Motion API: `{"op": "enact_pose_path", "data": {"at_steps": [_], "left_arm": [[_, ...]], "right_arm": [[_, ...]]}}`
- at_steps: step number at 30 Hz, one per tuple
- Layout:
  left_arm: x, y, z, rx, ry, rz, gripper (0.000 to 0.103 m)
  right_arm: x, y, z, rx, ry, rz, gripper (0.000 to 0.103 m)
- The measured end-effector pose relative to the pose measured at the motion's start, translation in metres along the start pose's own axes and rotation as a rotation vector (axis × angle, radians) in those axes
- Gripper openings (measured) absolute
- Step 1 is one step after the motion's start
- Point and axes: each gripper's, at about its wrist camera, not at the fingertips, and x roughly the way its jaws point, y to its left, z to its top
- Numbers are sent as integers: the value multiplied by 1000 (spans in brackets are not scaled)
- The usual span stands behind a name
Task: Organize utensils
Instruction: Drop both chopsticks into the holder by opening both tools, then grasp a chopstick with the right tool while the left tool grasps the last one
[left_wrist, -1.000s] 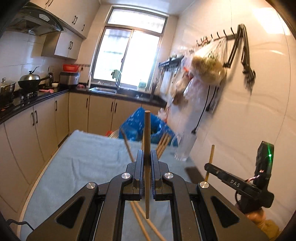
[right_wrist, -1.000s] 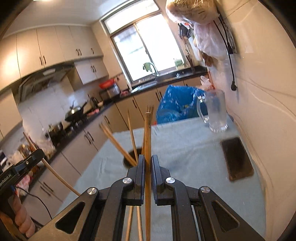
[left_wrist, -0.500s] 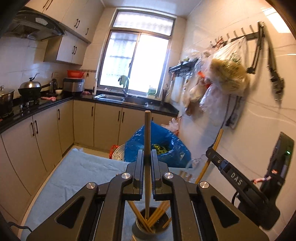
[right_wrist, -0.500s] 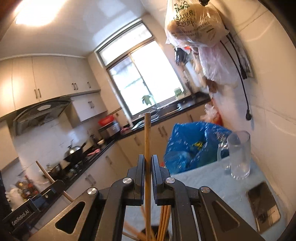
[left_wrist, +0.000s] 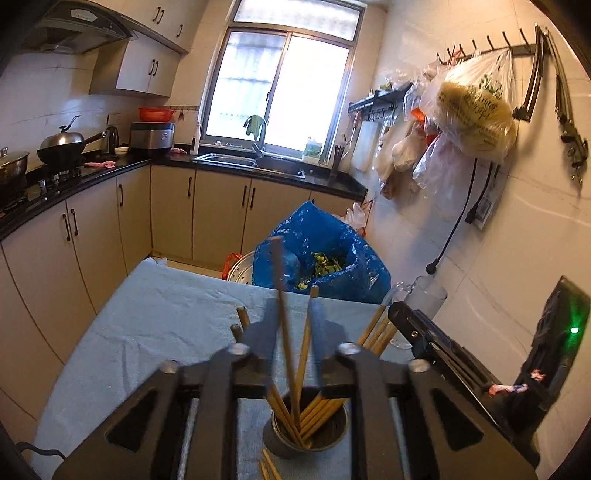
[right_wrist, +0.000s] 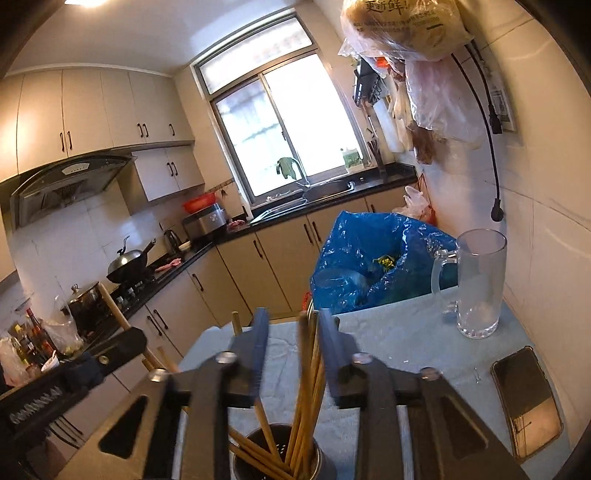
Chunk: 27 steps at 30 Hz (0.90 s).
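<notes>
A metal utensil cup (left_wrist: 280, 441) stands on the blue-clothed table (left_wrist: 155, 325), full of several wooden chopsticks (left_wrist: 303, 354). My left gripper (left_wrist: 293, 321) is open right above the cup, and a chopstick (left_wrist: 282, 295) stands loose between its jaws with its lower end in the cup. My right gripper (right_wrist: 291, 332) is open above the same cup (right_wrist: 328, 467), with chopsticks (right_wrist: 309, 369) standing loose between its jaws. The right gripper's body shows at the right of the left wrist view (left_wrist: 436, 350). Two more chopsticks (left_wrist: 267, 469) lie on the cloth before the cup.
A glass mug (right_wrist: 478, 284) stands at the table's far right by the wall. A dark phone (right_wrist: 524, 398) lies on the cloth near it. A blue trash bag (left_wrist: 325, 258) sits beyond the table's far edge. Counters (left_wrist: 92, 173) run along the left.
Both grippers have opened and let go of their chopsticks, which now stand in the cup. Both views have tilted down toward the cup.
</notes>
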Motion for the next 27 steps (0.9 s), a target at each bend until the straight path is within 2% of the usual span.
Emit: {"op": "enact_pose_path", "data": {"at_steps": [1, 7, 11, 13, 15, 17, 21, 23, 27], "left_arm": [[-7, 0, 0, -2, -9, -1, 27], [-60, 6, -1, -20, -63, -3, 36], [-94, 18, -13, -47, -83, 0, 48], [-106, 27, -28, -57, -79, 23, 53], [-109, 38, -49, -73, -48, 52, 56], [-105, 51, -71, -93, 5, 64, 56], [-80, 79, -130, -178, 191, 101, 56], [-73, 84, -152, -195, 251, 104, 56], [-60, 71, -180, -129, 318, 121, 56]], "right_arm": [[-5, 0, 1, 4, 1, 4, 32], [-38, -1, 8, 7, -24, 1, 34], [-66, -3, 5, 4, -27, -3, 45], [-77, -5, -7, -11, 5, -1, 49], [-82, -8, -30, -38, 81, 4, 52], [-80, -12, -61, -76, 194, 23, 53], [-66, -11, -144, -178, 477, 67, 53], [-63, -7, -174, -223, 554, 69, 52], [-62, -1, -205, -294, 609, 48, 44]]}}
